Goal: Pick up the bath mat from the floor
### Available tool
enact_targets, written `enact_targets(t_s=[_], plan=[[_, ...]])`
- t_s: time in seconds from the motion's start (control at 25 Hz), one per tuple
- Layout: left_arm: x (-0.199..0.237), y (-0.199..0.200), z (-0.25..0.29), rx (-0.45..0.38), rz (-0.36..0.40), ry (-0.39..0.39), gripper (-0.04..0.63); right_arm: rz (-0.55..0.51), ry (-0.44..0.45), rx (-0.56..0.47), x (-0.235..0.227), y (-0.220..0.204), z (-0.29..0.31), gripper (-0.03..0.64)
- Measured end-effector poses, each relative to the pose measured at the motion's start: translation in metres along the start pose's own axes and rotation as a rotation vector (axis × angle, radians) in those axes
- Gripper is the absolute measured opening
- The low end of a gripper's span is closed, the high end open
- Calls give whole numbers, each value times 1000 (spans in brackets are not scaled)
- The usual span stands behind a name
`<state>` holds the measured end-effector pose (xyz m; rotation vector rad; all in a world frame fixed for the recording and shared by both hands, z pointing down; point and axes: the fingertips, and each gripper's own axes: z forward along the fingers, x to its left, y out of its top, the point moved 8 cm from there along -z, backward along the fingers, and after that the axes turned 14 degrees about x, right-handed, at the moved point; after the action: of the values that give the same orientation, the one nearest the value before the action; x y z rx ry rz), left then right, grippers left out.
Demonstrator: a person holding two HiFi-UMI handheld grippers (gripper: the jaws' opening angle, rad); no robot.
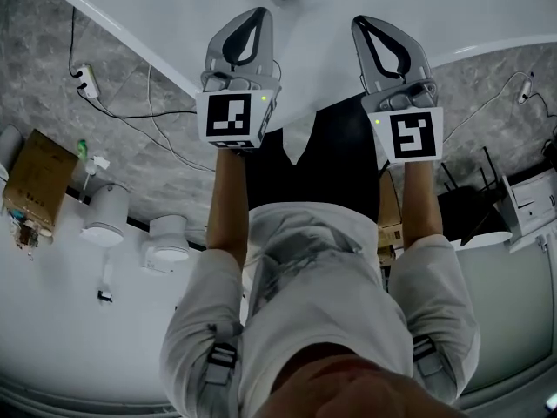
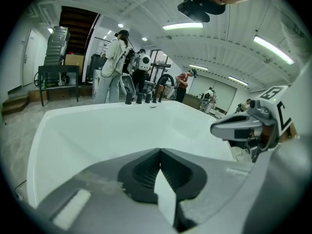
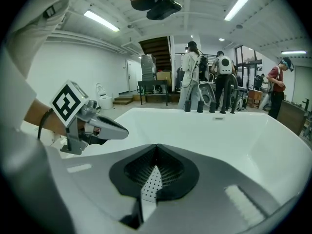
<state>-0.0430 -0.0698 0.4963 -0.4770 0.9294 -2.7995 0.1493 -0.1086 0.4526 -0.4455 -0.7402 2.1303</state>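
Bath mat: not clearly found in any view, so its place can't be pinned down. The only candidate is a dark patch (image 1: 313,138) on the floor side of the tub, btwn the two forearms. It could be the mat or the person's trousers; can't tell which.

Far left in head view: cardboard box (image 1: 36,171), power strip (image 1: 85,78) w/ cables trailing over grey stone-look floor (image 1: 148,155), none of it involved.

Next, the left gripper (image 1: 258,14) is held out over the white bathtub (image 1: 130,24). Its own view shows the fingertips meeting in a tight line w/ nothing btwn them, only tub interior beyond. So it's closed and empty.

Centre: the dark patch sits below the tub rim, partly hidden by arms and white shirt.

The right gripper (image 1: 359,20) runs parallel to the left one, near it, also over the tub. Its own view shows the tips together; the hollow behind them shows only a white dotted surface, no cloth. It too is closed and empty.

Far right: white cabinet-like box (image 1: 531,200) and another cable on the floor, well apart from both grippers. People stand in the bkgd of both gripper views, beyond the tub.

Progress, as a judgement: pickup not begun. Nothing is gripped, and both tools are up at tub level, not at the floor. Left to do is everything: find the mat, get the jaws down to it, open them, take an edge (prob. one gripper per side) and lift it clear.
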Motion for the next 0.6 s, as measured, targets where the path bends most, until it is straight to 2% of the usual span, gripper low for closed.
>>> enact_targets(t_s=[0.28,0.6], plan=[[6,-10,46,38,-46,-8,5,-7,11,38,-18,-20,29,2],[22,-23,78,76,-102,16,8,17,28,70,-32,-35,53,2]])
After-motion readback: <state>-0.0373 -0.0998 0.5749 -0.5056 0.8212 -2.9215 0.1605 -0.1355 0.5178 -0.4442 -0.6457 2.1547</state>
